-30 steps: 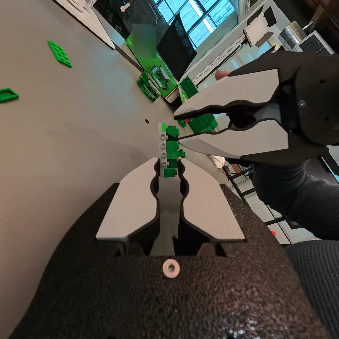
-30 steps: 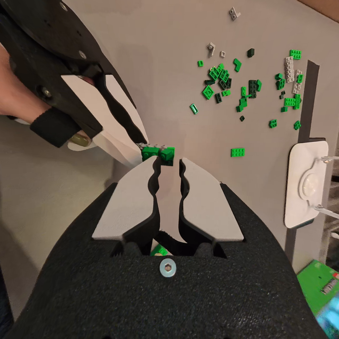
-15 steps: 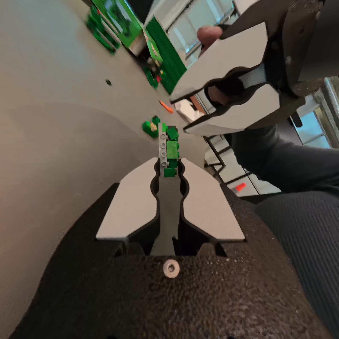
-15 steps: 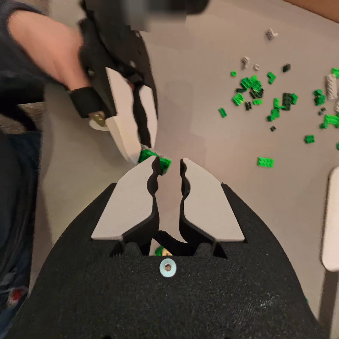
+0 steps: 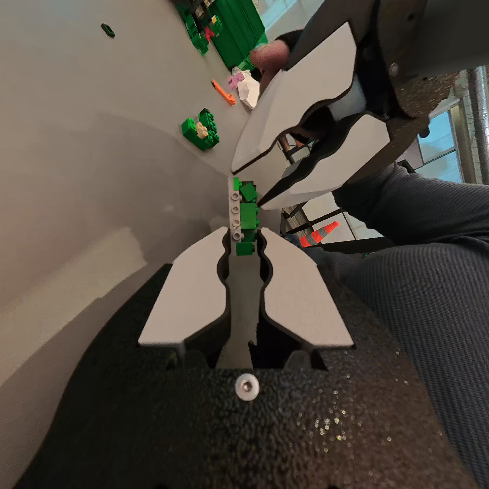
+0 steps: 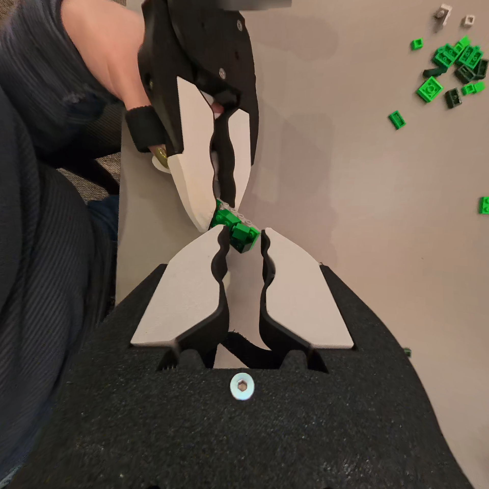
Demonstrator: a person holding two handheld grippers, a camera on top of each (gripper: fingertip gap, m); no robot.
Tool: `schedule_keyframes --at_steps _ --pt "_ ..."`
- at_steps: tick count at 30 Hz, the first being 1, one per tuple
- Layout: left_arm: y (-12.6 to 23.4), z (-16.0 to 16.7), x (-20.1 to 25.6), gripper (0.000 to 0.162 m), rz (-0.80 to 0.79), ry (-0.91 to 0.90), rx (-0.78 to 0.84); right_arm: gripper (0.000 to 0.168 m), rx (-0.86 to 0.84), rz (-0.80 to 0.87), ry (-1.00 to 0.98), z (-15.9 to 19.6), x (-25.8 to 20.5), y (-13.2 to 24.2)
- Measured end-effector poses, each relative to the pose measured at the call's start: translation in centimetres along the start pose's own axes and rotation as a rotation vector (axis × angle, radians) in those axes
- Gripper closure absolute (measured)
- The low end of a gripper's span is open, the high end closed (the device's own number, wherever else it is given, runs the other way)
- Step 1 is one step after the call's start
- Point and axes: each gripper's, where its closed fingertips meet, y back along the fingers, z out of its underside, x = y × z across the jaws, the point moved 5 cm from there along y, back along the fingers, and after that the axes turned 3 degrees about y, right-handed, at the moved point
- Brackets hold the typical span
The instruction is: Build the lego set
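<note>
Partly hidden between left gripper (image 5: pixel 244 230) fingertips: lego build (image 5: pixel 243 214), grey studded strip with green bricks, clamped above table (image 5: pixel 79 158). Right gripper (image 6: pixel 244 230) spread, tips touching build's far end.

Bright daylight comes in from the windows (image 5: pixel 436 148) behind my left tongs. My tongs throw soft grey shadows on the desk (image 6: pixel 344 238). The loose green bricks (image 6: pixel 455 68) look blurry, and edges bend like a fishbowl.
</note>
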Motion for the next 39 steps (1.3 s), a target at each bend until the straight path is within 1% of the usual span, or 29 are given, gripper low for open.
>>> schedule_keyframes --at_steps 11,18,29,39 --pt "-0.1 0.3 0.4 0.144 0.035 -0.032 -0.025 0.142 0.084 -0.179 -0.177 0.9 0.2 0.0" --pt "0.0 0.3 0.8 0.144 0.067 -0.048 -0.024 0.147 0.172 -0.350 -0.284 1.2 0.1 0.3" --pt "0.0 0.3 0.8 0.144 0.069 -0.049 -0.027 0.149 0.198 -0.385 -0.309 1.5 0.3 0.5" --pt "0.0 0.5 0.9 0.144 0.079 -0.059 -0.041 0.149 0.224 -0.450 -0.342 1.8 0.3 0.6"
